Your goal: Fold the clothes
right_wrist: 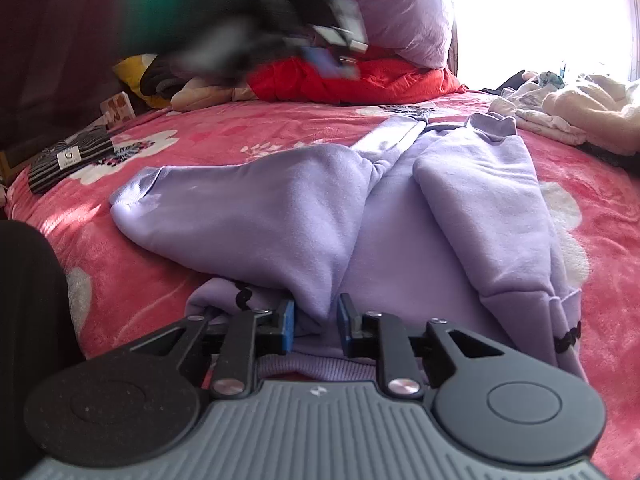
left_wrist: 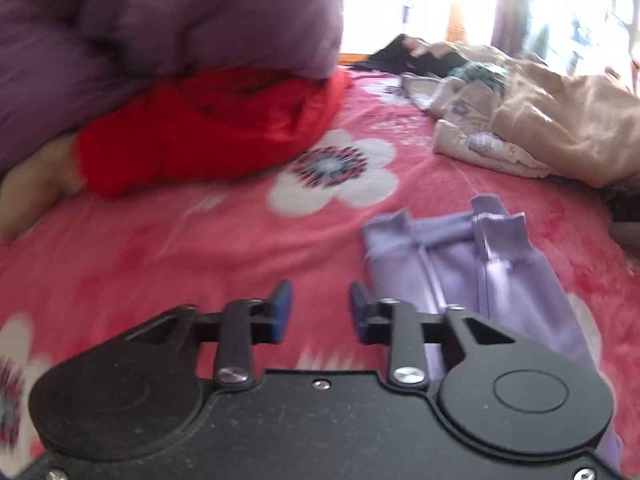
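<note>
A lilac sweatshirt (right_wrist: 420,220) lies on the pink flowered bedspread (right_wrist: 240,136) with both sleeves folded in over its body. My right gripper (right_wrist: 316,320) is open, low over the near hem, its blue pads either side of a fold of the left sleeve. My left gripper (left_wrist: 320,312) is open and empty above bare bedspread (left_wrist: 160,248), just left of the sweatshirt (left_wrist: 480,264). In the right wrist view the left gripper (right_wrist: 336,52) shows blurred, high at the back.
A red garment (left_wrist: 216,136) lies under a purple quilt (left_wrist: 160,32) at the back left. A heap of beige and white clothes (left_wrist: 540,120) sits at the back right. A folded striped garment (right_wrist: 68,156) lies at the left bed edge.
</note>
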Demonstrator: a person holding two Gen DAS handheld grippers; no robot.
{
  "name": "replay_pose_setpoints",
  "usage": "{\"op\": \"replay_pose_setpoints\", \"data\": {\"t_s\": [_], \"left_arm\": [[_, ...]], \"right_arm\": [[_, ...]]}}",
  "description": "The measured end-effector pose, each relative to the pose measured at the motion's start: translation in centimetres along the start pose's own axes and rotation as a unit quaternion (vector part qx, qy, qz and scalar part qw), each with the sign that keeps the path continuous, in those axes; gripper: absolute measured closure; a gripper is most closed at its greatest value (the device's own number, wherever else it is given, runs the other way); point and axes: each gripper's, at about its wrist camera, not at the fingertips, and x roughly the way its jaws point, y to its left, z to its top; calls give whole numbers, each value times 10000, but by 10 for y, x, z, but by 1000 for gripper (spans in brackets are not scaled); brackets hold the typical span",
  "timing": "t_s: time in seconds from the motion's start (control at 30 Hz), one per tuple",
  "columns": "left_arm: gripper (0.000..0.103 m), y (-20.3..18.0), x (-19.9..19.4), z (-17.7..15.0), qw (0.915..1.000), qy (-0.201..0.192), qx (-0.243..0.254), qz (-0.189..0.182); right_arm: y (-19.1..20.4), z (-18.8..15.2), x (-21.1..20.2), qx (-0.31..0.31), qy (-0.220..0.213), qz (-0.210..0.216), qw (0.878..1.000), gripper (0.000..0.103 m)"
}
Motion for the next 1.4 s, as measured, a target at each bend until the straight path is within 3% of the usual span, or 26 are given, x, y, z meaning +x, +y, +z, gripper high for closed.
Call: {"op": "replay_pose_setpoints", "data": {"t_s": [0.1,0.23,0.37,0.5,0.53,0.63,0.73,0.77,0.83,0.87,0.9,1.03,1.1,1.17,1.27,1.4], "left_arm": [[51,33,-62,-58,9928,321,-1150,9],[51,45,-113,-127,9759,562,-2087,309],[51,63,-116,-159,9497,672,-2854,1103],[52,83,-104,-162,9354,461,-3120,1598],[52,90,-97,-165,9277,530,-3292,1678],[53,106,-79,-178,9103,631,-3771,1585],[58,116,-74,-190,8951,122,-4271,1273],[69,120,-74,-194,8889,-48,-4443,1112],[81,124,-74,-195,8834,-208,-4595,893],[95,124,-74,-193,8853,-257,-4567,835],[98,122,-76,-188,8921,-301,-4434,817],[98,89,-108,-144,9309,-756,-3552,394],[98,57,-131,-111,9510,-1031,-2914,58],[98,19,-156,-79,9655,-1294,-2247,-256],[98,-38,-182,-41,9734,-1564,-1467,-808],[98,-105,-197,-11,9768,-1516,-654,-1365]], "right_arm": [[-5,-1,0,143,-26,90,9999,73],[-7,-5,-1,211,-130,140,9996,72],[-10,-6,-1,330,-146,185,9992,72],[-12,-7,-2,415,-146,216,9988,72],[-13,-7,-2,418,-149,222,9988,72],[-14,-7,-3,427,-160,237,9987,72],[-14,-8,-3,442,-170,250,9986,71],[-14,-8,-3,456,-170,254,9985,71],[-15,-8,-4,499,-160,269,9983,71],[-16,-8,-4,519,-156,275,9981,70],[-16,-8,-4,538,-153,280,9980,70],[-15,-8,-5,514,-155,252,9982,69],[-14,-7,-6,486,-157,202,9985,66],[-12,-7,-7,437,-165,146,9988,64],[-10,-5,-16,367,-205,97,9991,58],[-8,-3,-28,274,-264,38,9993,50]]}}
